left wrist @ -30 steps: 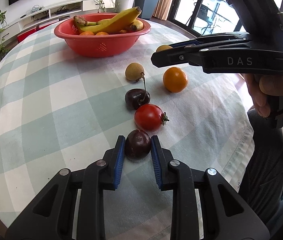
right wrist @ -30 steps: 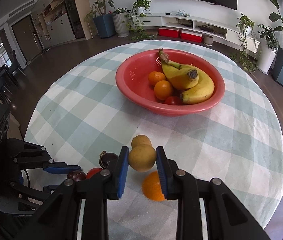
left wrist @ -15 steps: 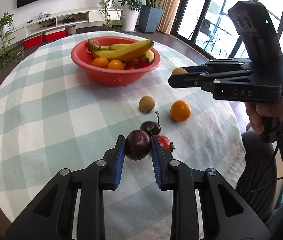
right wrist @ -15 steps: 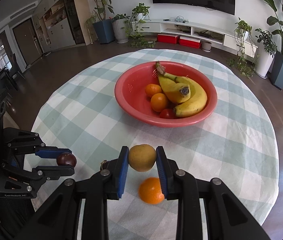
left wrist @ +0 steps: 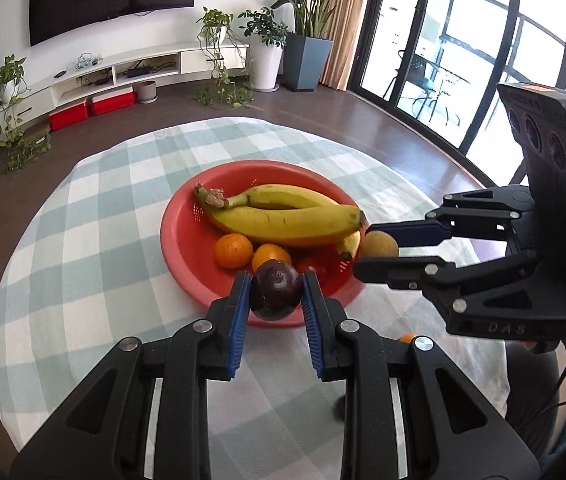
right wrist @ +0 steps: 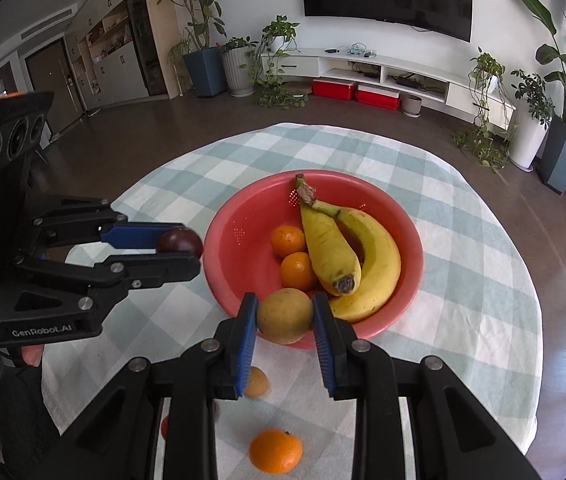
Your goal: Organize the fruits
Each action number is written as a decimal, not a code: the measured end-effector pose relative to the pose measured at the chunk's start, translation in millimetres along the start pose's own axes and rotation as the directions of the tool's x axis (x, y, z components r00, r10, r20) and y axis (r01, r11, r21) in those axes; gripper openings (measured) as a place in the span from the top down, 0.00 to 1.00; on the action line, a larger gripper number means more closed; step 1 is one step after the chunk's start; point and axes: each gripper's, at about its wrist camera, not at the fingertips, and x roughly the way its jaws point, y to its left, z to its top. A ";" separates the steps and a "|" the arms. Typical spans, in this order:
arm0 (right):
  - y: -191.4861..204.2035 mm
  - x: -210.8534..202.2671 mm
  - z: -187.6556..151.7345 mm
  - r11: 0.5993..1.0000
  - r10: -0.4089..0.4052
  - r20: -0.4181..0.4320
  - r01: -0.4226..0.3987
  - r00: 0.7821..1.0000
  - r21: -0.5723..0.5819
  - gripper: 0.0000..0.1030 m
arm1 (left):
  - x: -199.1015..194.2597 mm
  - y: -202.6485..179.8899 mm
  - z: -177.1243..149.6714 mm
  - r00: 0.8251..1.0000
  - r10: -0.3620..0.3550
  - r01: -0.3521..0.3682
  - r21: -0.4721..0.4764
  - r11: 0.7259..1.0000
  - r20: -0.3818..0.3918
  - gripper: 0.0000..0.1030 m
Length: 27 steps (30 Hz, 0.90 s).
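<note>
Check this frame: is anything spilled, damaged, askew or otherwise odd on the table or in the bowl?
Nothing stands out. The red bowl sits upright with two bananas and small oranges inside. An orange and a tan round fruit lie loose on the checked cloth, simply not yet sorted; another fruit there is mostly hidden.

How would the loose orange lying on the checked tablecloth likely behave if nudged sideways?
The orange looks round with nothing against it, so it would probably roll. The tablecloth is soft fabric, likely slowing it. Its skin appears firm, so probably not fragile.
</note>
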 end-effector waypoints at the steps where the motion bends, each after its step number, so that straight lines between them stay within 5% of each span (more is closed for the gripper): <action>1: -0.1 4.2 1.8 1.000 0.001 -0.004 -0.001 1.000 -0.001 0.71 | 5.7 2.5 5.4 1.000 0.002 -0.002 0.002 1.000 -0.004 0.77; 13: 7.6 45.6 6.3 0.998 -0.044 -0.067 0.041 0.997 -0.050 0.71 | 71.8 15.7 16.0 0.995 0.050 -0.046 0.052 0.998 -0.090 0.77; 27: 5.1 54.9 4.5 0.998 -0.064 -0.075 0.063 0.995 -0.018 0.72 | 91.2 21.3 9.0 0.991 0.077 -0.073 0.040 0.997 -0.108 0.76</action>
